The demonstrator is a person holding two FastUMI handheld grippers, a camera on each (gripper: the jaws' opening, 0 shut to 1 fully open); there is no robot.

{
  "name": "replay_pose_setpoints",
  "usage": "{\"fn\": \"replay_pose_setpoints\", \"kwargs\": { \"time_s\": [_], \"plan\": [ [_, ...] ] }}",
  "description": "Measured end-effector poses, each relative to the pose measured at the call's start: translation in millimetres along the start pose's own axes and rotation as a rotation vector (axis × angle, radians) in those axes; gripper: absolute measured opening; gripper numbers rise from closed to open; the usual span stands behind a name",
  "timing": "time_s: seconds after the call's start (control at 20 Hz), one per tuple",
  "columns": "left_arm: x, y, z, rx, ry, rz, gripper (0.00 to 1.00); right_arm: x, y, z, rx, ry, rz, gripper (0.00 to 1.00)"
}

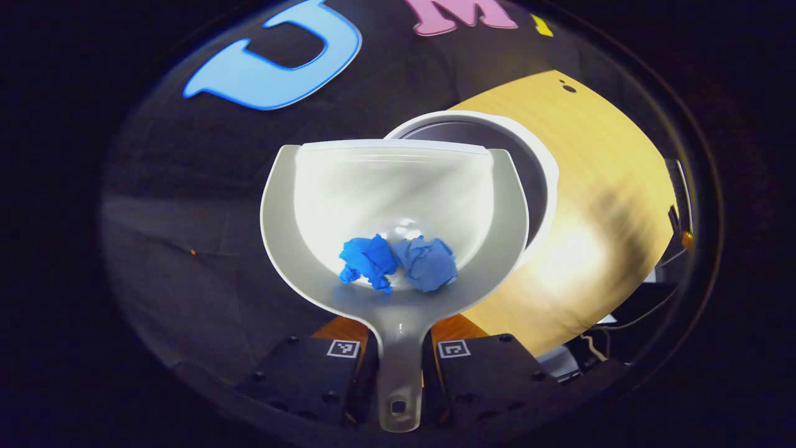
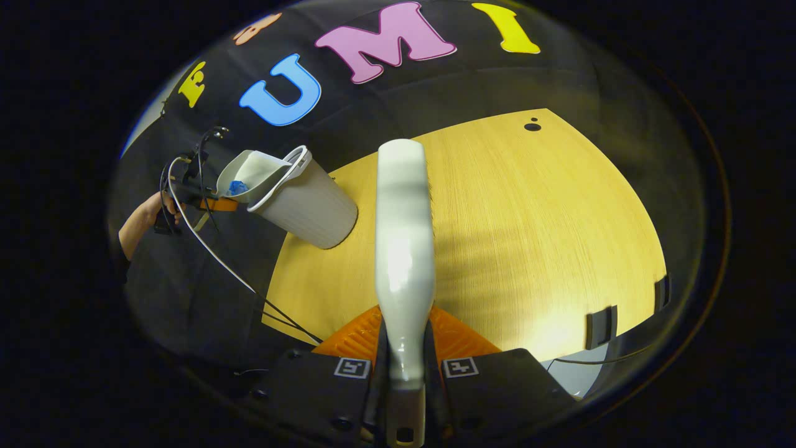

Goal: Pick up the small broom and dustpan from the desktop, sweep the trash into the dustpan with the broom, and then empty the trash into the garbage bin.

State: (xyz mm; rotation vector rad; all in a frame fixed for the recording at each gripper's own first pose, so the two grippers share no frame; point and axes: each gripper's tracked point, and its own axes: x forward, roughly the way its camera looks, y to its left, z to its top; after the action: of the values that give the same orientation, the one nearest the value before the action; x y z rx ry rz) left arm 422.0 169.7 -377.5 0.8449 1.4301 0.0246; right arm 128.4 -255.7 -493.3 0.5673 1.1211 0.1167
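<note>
Blue crumpled paper balls (image 1: 398, 263), light and loose, sit deep in the rigid plastic dustpan (image 1: 323, 249), held over the garbage bin (image 1: 540, 168). Left gripper (image 1: 398, 373) clamps its slim handle; right gripper (image 2: 403, 373) clamps the broom (image 2: 403, 249).

The dustpan (image 1: 398, 205) looks like smooth, semi-glossy plastic, with two crumpled paper wads (image 1: 398, 261) at 6 o'clock in its bowl — matt and creased. The garbage bin (image 2: 311, 205) is matt, finely ribbed plastic. The broom (image 2: 404, 249) handle is glossy plastic. The desktop (image 2: 528, 236) shows light wood grain — satin.
</note>
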Motion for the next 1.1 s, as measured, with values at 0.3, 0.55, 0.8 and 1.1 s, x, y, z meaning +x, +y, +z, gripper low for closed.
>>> {"fn": "replay_pose_setpoints", "kwargs": {
  "time_s": [0.3,0.55,0.8,1.1],
  "plan": [
    [-1,17,5,0.278,0.033,0.185,0.29,-12,-16,3,0.025,-0.051,-0.032,0.28],
    [0,27,2,0.371,0.032,0.261,0.29,-12,-27,5,0.107,-0.051,-0.031,0.29],
    [-1,37,4,0.431,0.020,0.402,0.29,-3,-24,4,0.123,-0.023,-0.018,0.29],
    [-5,50,12,0.646,-0.017,0.637,0.29,7,-6,4,0.054,0.016,0.017,0.29]
  ]
}}
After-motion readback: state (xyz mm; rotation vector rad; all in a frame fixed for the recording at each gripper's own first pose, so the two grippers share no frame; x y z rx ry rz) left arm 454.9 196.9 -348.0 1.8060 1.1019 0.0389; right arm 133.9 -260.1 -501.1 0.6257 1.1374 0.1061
